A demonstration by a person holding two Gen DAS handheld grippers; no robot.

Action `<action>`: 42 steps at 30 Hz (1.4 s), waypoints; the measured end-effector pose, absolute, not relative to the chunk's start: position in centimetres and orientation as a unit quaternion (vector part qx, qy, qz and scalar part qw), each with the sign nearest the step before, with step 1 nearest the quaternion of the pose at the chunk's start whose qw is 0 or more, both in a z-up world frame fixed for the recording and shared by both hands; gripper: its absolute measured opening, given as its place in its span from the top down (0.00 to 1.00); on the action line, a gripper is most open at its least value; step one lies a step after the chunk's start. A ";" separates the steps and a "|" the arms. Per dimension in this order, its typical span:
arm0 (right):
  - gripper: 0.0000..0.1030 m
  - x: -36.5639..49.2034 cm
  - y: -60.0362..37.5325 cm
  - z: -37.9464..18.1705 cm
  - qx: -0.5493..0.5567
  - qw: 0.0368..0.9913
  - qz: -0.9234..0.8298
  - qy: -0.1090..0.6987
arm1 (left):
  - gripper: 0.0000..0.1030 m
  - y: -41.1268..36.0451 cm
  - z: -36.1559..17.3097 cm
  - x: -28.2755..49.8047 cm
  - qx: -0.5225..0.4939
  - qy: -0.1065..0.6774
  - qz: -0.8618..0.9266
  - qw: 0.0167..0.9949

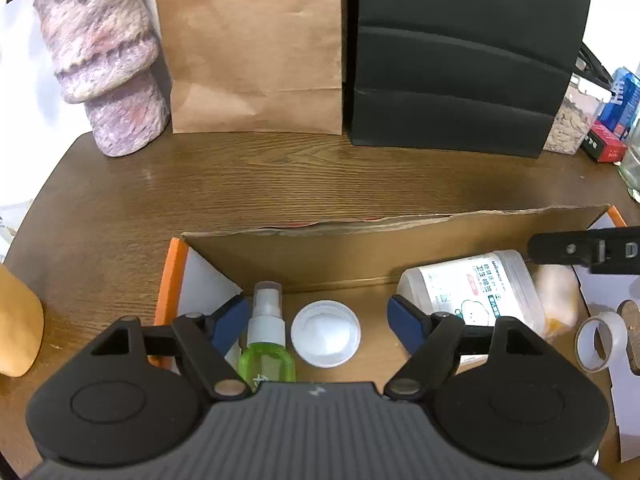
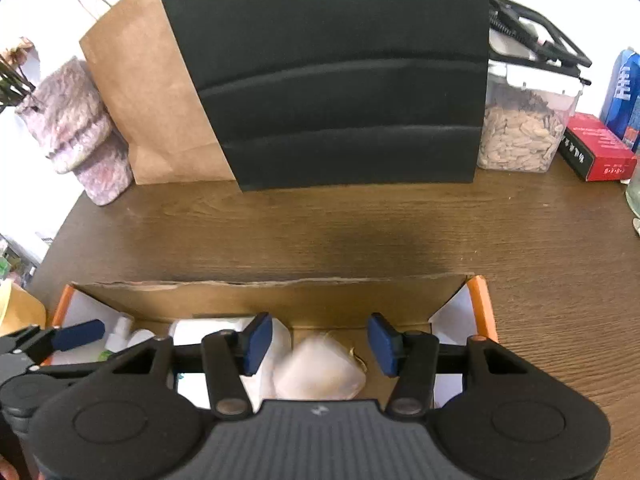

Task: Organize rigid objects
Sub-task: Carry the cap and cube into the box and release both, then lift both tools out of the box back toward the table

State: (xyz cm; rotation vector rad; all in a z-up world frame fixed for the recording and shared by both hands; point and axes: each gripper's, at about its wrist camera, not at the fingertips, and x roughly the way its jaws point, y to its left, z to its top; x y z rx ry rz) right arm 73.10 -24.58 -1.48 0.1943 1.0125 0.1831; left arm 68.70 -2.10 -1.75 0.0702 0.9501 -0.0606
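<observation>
Left wrist view. Left hand-held gripper (image 1: 318,322): blue-padded fingers spread wide, holding nothing, poised over the open brown cardboard box with orange edging (image 1: 320,236) on the dark wood-grain tabletop (image 1: 240,176). In the box: small green spray bottle with clear cap (image 1: 267,340), lying down between the fingers near the left pad; round white plastic lid (image 1: 326,333), flat, just beside it; clear cylindrical cotton-swab canister with printed label (image 1: 476,292), on its side; blurred pale beige rounded object (image 1: 558,300), identity unclear. Outside the box, right: roll of clear tape (image 1: 600,344).

Right wrist view. Right hand-held gripper (image 2: 318,344): fingers likewise wide apart, empty, above the blurred beige object at the box's right end. Shown here only: clear tub of pale nuts (image 2: 520,136), fully visible; handles of the brown paper bag (image 2: 148,112). Tape roll absent from this view.

Judgement: items largely boxed. For a next pick, best centred squarely on one item and closed slowly; canister likely to roll.
</observation>
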 end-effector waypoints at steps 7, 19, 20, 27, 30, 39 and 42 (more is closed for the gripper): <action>0.45 70.8 -24.8 2.5 0.074 0.881 0.087 0.460 | 0.23 -1.3 1.8 66.4 0.024 0.437 -0.024 0.899; 0.26 58.9 -24.4 12.4 0.009 0.934 0.099 0.342 | 0.12 -1.0 12.4 55.3 0.021 0.304 -0.032 0.952; 0.26 57.6 -24.2 12.9 -0.001 0.941 0.099 0.323 | 0.08 -1.1 13.2 53.7 0.028 0.277 -0.030 0.960; 0.19 48.2 -25.1 14.8 -0.025 0.982 0.110 0.154 | 0.01 -1.5 16.1 45.3 0.034 0.149 -0.049 0.987; 0.19 45.2 -25.3 14.8 -0.025 0.987 0.112 0.110 | 0.01 -1.5 16.0 42.4 0.024 0.106 -0.054 0.993; 0.19 40.7 -25.4 14.7 -0.022 0.990 0.106 0.088 | 0.00 -1.4 16.6 36.7 -0.006 0.044 -0.070 0.997; 0.18 39.9 -25.5 14.7 -0.014 0.990 0.106 0.087 | 0.00 -1.2 16.8 35.8 -0.010 0.039 -0.072 0.997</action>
